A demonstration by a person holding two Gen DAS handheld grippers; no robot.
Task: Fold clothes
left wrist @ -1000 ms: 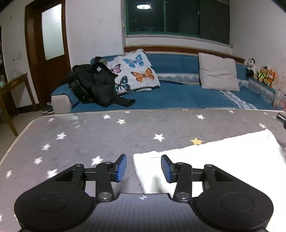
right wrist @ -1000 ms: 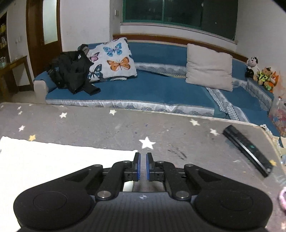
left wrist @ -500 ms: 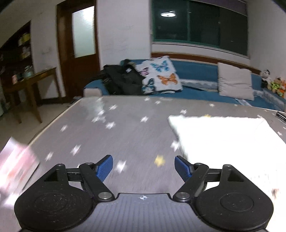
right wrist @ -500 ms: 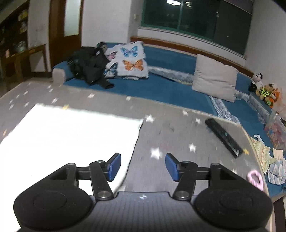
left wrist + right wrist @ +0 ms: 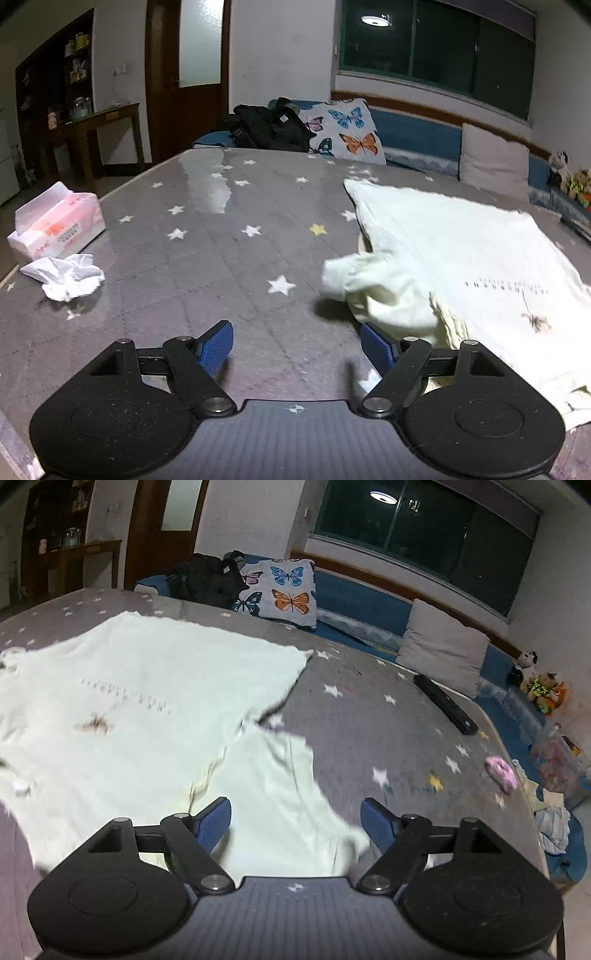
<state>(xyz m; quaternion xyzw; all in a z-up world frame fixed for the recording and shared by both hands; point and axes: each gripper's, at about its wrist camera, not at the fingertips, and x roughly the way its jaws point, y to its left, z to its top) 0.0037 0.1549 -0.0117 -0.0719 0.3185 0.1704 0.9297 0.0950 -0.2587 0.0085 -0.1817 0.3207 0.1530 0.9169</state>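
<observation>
Covering table, star-print cloth point(image 5: 229, 206), blue sofa point(image 5: 354, 602)

grey table cover point(image 5: 207, 258) w/ white stars, one yellow. cream-white shirt point(image 5: 461, 251), small dark print. blue gripper pads point(image 5: 216, 345). white pillow point(image 5: 284, 590) w/ blue/orange butterflies. pink-white tissue pack point(image 5: 55, 225). black remote point(image 5: 443, 703).

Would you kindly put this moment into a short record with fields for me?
surface: grey starred table
garment: white T-shirt lying flat, sleeves out
left gripper: open, empty, beside a sleeve
right gripper: opening, over the other sleeve, not gripping
nearby: tissue pack, crumpled tissue, remote
</observation>
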